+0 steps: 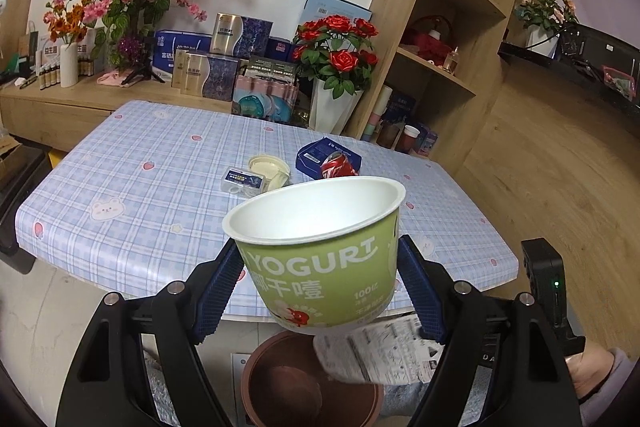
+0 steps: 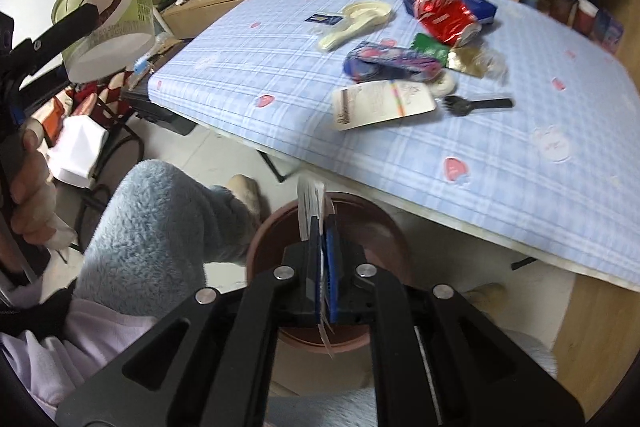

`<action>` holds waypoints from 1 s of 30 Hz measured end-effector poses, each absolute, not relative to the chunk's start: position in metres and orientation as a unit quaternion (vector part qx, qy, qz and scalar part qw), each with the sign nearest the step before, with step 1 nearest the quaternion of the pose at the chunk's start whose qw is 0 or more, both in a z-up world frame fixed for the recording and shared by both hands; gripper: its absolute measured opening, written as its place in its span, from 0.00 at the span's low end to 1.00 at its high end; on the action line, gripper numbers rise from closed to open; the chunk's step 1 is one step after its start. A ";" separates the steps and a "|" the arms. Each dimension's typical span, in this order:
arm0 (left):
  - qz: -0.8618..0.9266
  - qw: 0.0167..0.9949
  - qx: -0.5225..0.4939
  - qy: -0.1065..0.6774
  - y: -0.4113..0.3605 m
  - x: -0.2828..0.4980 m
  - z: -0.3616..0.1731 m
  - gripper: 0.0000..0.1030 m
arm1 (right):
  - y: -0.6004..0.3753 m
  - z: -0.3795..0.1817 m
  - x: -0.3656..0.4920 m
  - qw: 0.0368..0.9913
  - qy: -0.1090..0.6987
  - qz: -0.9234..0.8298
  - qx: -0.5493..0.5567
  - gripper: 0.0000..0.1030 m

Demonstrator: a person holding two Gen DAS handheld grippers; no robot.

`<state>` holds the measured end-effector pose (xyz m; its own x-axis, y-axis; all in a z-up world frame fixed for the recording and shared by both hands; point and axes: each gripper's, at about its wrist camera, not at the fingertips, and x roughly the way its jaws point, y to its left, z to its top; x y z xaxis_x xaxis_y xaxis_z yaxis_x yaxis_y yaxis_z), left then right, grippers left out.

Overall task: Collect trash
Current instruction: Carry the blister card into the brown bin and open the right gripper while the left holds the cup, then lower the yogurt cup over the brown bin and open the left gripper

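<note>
My left gripper (image 1: 320, 283) is shut on a green yogurt cup (image 1: 320, 255), held upright above the brown bin (image 1: 276, 383) on the floor; the cup also shows in the right wrist view (image 2: 112, 23). My right gripper (image 2: 322, 227) is shut on a thin white printed paper wrapper (image 2: 312, 203) over the bin (image 2: 380, 223); the wrapper also shows in the left wrist view (image 1: 380, 351). On the table (image 2: 280, 67) lie a crushed red can (image 2: 444, 15), a blue box (image 2: 476, 1), a cream lid (image 2: 356, 19), a colourful wrapper (image 2: 392, 65), a white label card (image 2: 384, 105) and a black fork (image 2: 476, 104).
The table's near edge (image 1: 120, 267) runs just beyond the bin. A rose vase (image 1: 332, 107), gift boxes and flowers stand behind the table. Wooden shelves (image 1: 448, 27) rise at the right. My fleece-clad knee (image 2: 160, 227) is left of the bin.
</note>
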<state>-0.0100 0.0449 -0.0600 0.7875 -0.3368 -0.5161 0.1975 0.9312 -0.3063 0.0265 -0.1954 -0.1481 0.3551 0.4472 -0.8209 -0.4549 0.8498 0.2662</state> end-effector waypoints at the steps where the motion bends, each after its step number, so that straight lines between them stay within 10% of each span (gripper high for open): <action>1: -0.143 0.937 -0.119 0.294 0.044 -0.010 -0.061 0.73 | -0.195 -0.148 0.028 0.825 0.494 0.275 0.001 0.38; 9: -0.148 0.938 -0.097 0.297 0.036 -0.012 -0.068 0.73 | -0.208 -0.100 0.020 0.912 0.350 0.213 0.002 0.94; 30: -0.179 0.926 -0.062 0.327 0.005 -0.007 -0.088 0.74 | -0.253 -0.086 0.025 0.952 0.287 0.097 0.042 0.95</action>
<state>-0.0072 0.0048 -0.0879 0.7220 -0.3720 -0.5834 0.2911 0.9282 -0.2316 0.0245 -0.2530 -0.0855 0.8163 0.2089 -0.5385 -0.1607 0.9776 0.1356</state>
